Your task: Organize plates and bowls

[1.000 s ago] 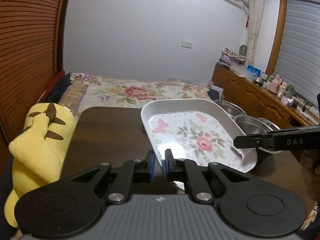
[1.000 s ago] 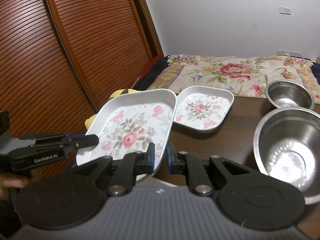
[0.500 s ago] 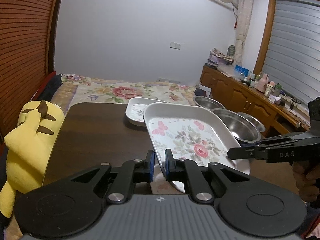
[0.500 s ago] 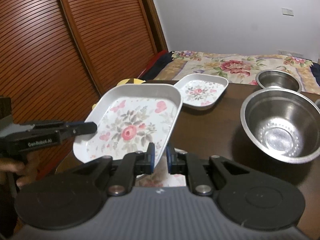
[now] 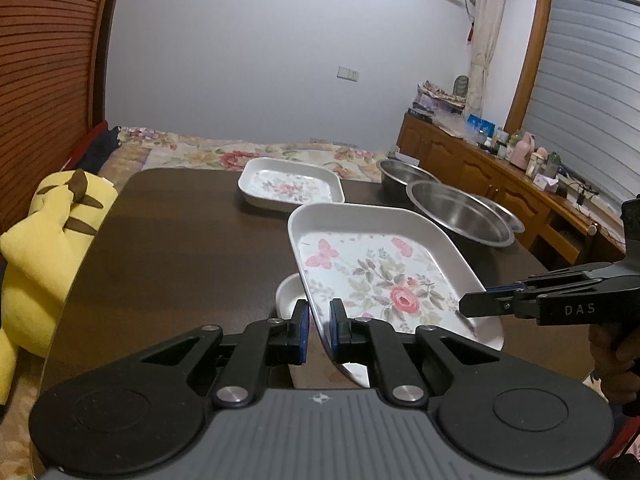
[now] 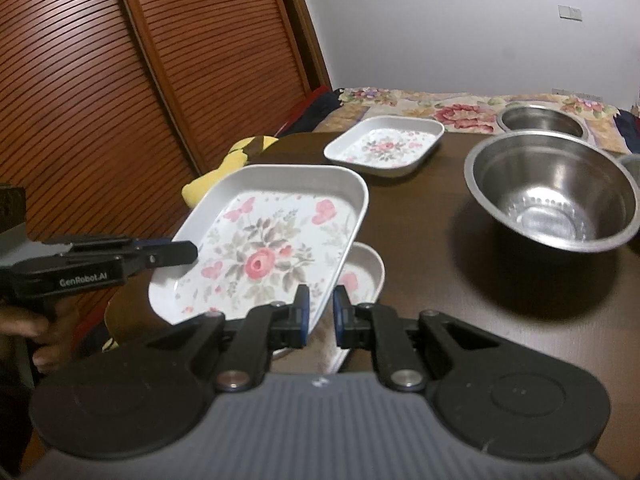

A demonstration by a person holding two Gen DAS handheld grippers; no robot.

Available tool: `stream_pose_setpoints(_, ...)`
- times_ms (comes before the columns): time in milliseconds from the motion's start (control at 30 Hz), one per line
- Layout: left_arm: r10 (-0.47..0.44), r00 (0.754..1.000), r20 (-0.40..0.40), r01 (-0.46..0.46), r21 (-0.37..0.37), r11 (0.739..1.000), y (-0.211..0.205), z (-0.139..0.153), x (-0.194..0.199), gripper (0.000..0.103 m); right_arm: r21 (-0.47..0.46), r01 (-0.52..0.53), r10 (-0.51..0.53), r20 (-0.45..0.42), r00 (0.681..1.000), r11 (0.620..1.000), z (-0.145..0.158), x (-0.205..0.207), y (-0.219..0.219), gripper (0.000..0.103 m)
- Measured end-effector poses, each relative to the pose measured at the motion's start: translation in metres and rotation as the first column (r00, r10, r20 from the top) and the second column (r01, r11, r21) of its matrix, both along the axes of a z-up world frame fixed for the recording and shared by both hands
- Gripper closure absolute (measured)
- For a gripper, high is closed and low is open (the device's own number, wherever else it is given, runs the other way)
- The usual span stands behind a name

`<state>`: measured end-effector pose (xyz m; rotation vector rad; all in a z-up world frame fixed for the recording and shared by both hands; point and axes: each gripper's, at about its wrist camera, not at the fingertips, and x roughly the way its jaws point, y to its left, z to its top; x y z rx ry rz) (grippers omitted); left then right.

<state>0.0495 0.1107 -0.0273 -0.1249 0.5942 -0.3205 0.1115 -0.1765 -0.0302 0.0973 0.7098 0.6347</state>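
A large white floral plate [image 5: 376,272] is held above the dark table between both grippers. My left gripper [image 5: 319,322] is shut on its left rim. My right gripper [image 6: 321,308] is shut on its right rim; the plate also shows in the right wrist view [image 6: 264,240]. Under the held plate lies a smaller oval white plate [image 5: 289,294], partly hidden, also seen from the right wrist [image 6: 366,268]. A small square floral plate [image 5: 291,186] sits further back on the table, seen too from the right wrist [image 6: 386,146].
Steel bowls stand at the table's right: a large one [image 6: 552,192], a smaller one behind it [image 6: 542,118]. A yellow plush toy [image 5: 44,248] sits off the table's left edge. A bed lies beyond the table, a wooden sideboard [image 5: 500,184] at right.
Both grippers have lowered the large floral plate toward the table's near side. The small square plate and the oval plate underneath have come into view.
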Motion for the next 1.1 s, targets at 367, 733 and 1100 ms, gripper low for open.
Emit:
stream_pose_setpoints(367, 0.011, 1.000, -0.018, -0.011, 0.013, 1.000, -0.003, -0.014, -0.002, 0.092, -0.011, 0.014, -0.014, -0.003, 1.000, 1.000, -0.007, -0.009, -0.001, 0.089)
stream_pose_setpoints(733, 0.031, 0.999, -0.022, -0.029, 0.058, 0.998, -0.007, -0.023, -0.001, 0.092, -0.050, 0.028, -0.027, 0.030, 0.999, 0.998, -0.008, -0.013, 0.008, 0.089)
stream_pose_setpoints(1100, 0.041, 0.999, -0.024, -0.039, 0.091, 0.995, -0.013, -0.028, 0.002, 0.092, -0.043, 0.054, -0.053, 0.035, 0.998, 0.998, -0.011, -0.014, 0.009, 0.089)
